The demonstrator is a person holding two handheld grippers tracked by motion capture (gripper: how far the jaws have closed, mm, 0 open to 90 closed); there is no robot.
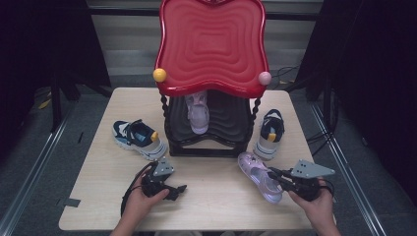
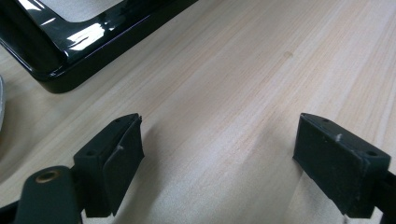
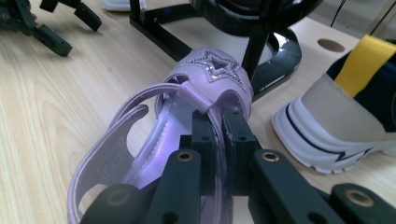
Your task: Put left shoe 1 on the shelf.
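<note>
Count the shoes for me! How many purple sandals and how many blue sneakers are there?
Purple sandals: 2, one on the rack's lower shelf and one in the right gripper
Blue sneakers: 2, one left of the rack and one right of it
Total: 4 shoes

A red-topped black shoe rack holds one lilac sandal; navy sneakers flank it on the wooden surface.
</note>
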